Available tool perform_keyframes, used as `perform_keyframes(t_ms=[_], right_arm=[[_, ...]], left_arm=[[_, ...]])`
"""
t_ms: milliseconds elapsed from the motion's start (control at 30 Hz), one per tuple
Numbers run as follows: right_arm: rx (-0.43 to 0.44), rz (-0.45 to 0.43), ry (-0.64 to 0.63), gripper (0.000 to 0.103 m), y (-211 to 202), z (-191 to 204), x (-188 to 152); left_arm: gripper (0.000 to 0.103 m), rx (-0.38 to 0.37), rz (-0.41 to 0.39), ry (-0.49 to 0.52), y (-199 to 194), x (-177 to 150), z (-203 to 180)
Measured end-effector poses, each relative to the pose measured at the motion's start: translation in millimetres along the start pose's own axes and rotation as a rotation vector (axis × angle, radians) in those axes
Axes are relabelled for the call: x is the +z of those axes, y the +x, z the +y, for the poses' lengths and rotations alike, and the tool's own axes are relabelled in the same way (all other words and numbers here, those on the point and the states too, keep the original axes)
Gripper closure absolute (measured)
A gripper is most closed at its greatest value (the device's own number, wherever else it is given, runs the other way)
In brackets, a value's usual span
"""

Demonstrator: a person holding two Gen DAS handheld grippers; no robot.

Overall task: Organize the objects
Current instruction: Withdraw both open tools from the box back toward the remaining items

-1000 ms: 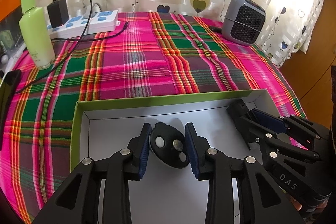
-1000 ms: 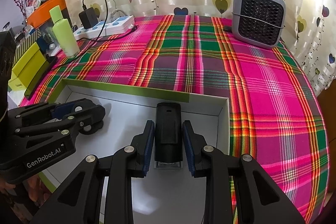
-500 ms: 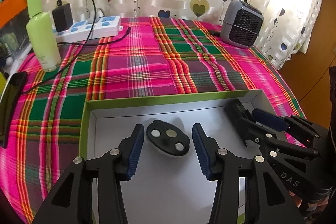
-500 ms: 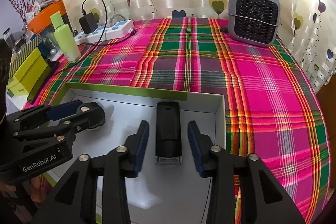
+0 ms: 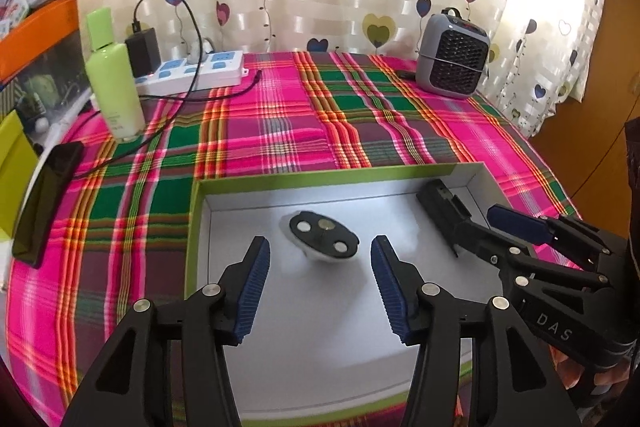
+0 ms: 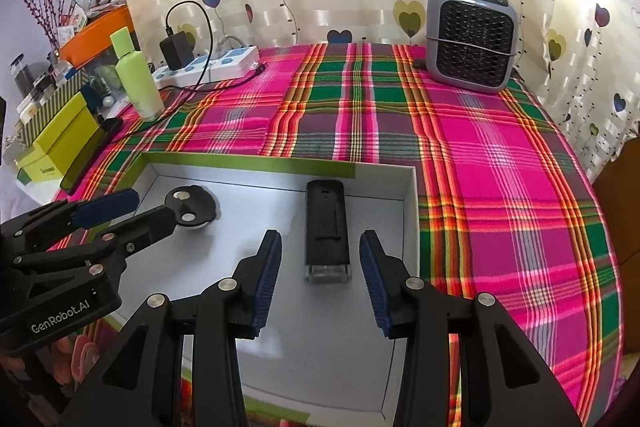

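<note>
Jaws of both the left gripper [image 5: 320, 277] and right gripper [image 6: 319, 277] stand apart; lift straight, sparing disc [image 5: 323, 235], clip [image 6: 326, 230], box [image 6: 412, 211].

Left gripper [image 5: 320, 267] now spread wide, pulled back clear of black oval disc with three metal studs [image 5: 323, 235]. Right gripper [image 6: 319, 263] likewise released, drawn back from upright-lying black rectangular device [image 6: 326, 231]. Both items resting free on white box floor [image 6: 320, 339].
</note>
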State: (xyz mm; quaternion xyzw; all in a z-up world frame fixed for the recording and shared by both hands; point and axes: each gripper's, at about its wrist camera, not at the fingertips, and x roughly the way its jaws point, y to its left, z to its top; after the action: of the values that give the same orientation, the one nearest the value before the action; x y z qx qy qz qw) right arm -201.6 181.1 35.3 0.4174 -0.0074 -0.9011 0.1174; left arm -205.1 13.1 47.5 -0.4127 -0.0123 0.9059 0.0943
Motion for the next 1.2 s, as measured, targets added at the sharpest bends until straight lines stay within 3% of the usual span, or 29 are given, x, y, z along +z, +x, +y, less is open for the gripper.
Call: perform_keyframes(t_ms=[633, 1200], right_arm=[[0.023, -0.057, -0.001, 0.061, -42.4, 14.5, -31.1], [0.046, -0.085, 0.013, 0.061, -65.4, 21.7, -63.4]], left_arm=[[0.051, 0.073, -0.073, -0.014, -46.2, -37.0, 2.7], [0.051, 0.063, -0.082, -0.035, -69.0, -72.1, 5.7]])
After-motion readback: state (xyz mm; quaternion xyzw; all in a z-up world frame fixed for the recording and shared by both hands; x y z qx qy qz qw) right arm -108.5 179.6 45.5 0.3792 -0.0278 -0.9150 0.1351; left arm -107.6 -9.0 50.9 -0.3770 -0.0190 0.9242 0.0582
